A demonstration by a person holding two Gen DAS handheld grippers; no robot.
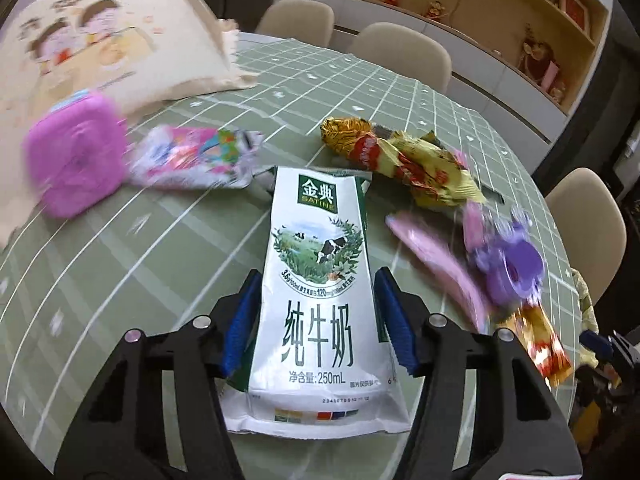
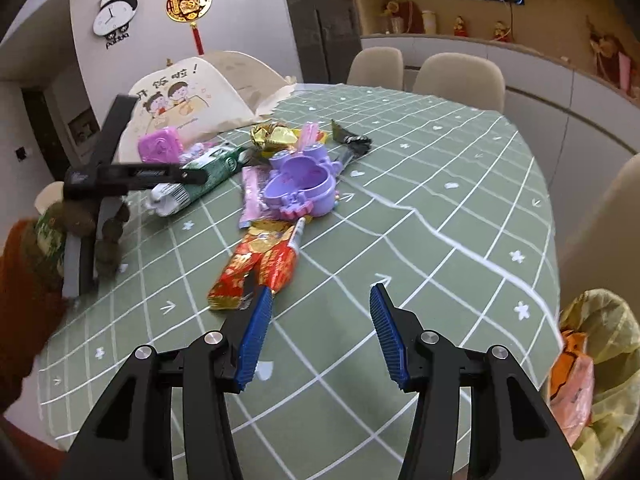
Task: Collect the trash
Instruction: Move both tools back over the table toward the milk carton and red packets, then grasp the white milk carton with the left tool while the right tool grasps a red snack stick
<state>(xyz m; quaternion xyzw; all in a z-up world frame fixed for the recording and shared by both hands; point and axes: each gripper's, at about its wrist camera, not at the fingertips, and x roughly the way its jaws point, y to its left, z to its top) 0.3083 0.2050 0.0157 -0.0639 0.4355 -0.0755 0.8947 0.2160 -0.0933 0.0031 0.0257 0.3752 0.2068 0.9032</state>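
A white and green milk carton (image 1: 316,260) lies flat on the green checked tablecloth (image 1: 140,264). My left gripper (image 1: 318,274) is shut on it, with a blue pad against each long side. In the right wrist view the same carton (image 2: 204,168) lies under a black finger (image 2: 160,172) of the left gripper, held by a person's sleeved hand (image 2: 28,272). My right gripper (image 2: 316,300) hangs open over bare cloth. A red and gold wrapper (image 2: 260,264) lies just beyond its left fingertip.
A purple toy dish (image 2: 300,184), pink wrappers (image 1: 432,256), a gold and yellow wrapper (image 1: 400,156), a colourful packet (image 1: 192,152) and a pink square box (image 1: 76,156) crowd the table's middle. A cream food cover (image 1: 100,40) stands behind. A yellow bag (image 2: 600,340) hangs off the right edge.
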